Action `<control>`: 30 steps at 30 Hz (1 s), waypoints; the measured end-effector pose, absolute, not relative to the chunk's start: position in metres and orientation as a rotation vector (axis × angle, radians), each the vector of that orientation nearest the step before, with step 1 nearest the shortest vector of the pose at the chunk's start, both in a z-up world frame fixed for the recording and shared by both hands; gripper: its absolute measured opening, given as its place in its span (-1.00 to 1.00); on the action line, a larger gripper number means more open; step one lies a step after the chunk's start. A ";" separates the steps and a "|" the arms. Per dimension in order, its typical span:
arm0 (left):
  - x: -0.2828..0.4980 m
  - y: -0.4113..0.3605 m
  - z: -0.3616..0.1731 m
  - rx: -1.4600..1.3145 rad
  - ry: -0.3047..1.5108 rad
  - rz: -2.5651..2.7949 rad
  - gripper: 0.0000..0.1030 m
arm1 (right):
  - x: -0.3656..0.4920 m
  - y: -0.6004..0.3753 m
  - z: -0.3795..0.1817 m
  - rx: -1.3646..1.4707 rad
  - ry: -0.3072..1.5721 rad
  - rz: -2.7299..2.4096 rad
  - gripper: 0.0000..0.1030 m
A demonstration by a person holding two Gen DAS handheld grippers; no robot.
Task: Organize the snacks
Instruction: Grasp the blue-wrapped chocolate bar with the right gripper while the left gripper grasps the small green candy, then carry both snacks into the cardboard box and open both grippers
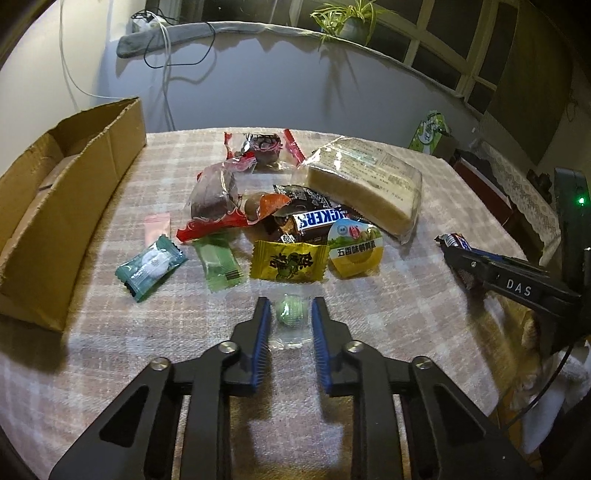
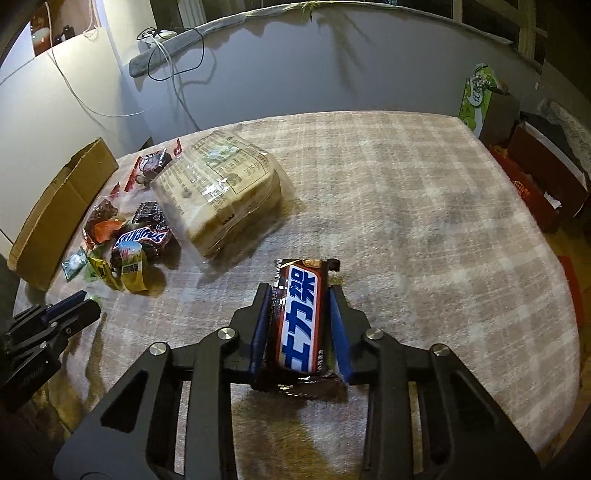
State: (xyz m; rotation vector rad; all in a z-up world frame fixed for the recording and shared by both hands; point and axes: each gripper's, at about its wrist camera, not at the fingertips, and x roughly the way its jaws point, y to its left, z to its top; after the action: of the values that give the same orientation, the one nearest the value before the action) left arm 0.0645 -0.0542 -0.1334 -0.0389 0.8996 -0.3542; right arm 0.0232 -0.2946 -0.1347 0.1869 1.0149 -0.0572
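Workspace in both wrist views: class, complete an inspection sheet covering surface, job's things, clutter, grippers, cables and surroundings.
Surface: checked tablecloth, lying flat.
Job's things: open cardboard box at the left edge; snack pile mid-table; bread pack against the pile; green candy and chocolate bar apart from the pile.
Clutter: nothing seen.
Grippers: left gripper shut on the green candy's clear wrapper; right gripper shut on the chocolate bar.
Cables: white and black cables hang from the ledge behind the table.
Surroundings: potted plant, green carton, dark windows.
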 end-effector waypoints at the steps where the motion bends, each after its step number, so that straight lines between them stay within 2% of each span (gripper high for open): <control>1: 0.065 -0.054 -0.134 -0.038 0.898 -0.354 -0.65 | 0.022 -0.296 -0.135 0.188 1.014 -0.055 -0.41; 16: 0.055 -0.038 -0.116 -0.084 0.844 -0.350 -0.66 | 0.013 -0.285 -0.110 0.196 0.962 -0.021 -0.43; 30: 0.051 0.018 -0.077 -0.134 0.730 -0.259 -0.66 | 0.041 -0.204 -0.064 0.160 0.876 0.188 -0.43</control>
State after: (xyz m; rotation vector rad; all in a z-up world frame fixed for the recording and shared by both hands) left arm 0.0513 0.0178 -0.0770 -0.1342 0.7296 -0.2589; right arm 0.0414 -0.2037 -0.0640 0.1596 0.8758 0.1882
